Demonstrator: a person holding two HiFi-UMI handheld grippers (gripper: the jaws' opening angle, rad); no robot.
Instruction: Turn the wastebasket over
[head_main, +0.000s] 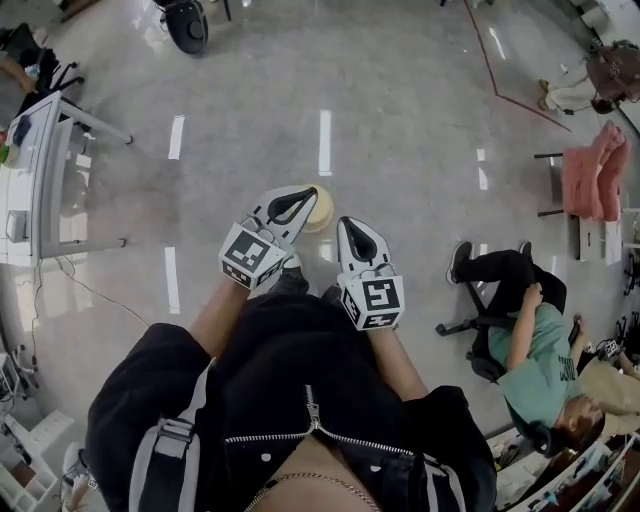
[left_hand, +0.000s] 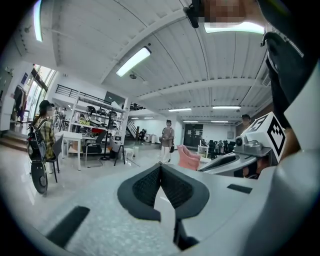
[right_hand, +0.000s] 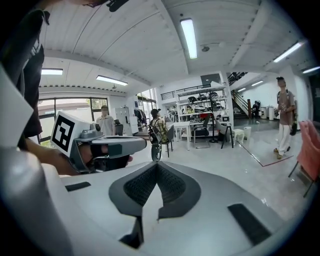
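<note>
On left gripper (head_main: 300, 195) and right gripper (head_main: 352, 228), fingers pinched shut, empty; approached closed, they'd only shove the cream round wastebasket (head_main: 322, 208).

- The head view looks steeply down from the person's head onto the floor (head_main: 400, 120). The left gripper (head_main: 311, 191) and the right gripper (head_main: 346, 223) sit close under the lens.
- The left gripper view faces almost level across the room. Its own jaws fill the lower frame, with the right gripper close at the right edge.
- The right gripper view looks slightly downward, with the left gripper close at its left.
- Both gripper views share the far shelves (left_hand: 95, 125), and all three catch the pink chair (head_main: 590, 170).
</note>
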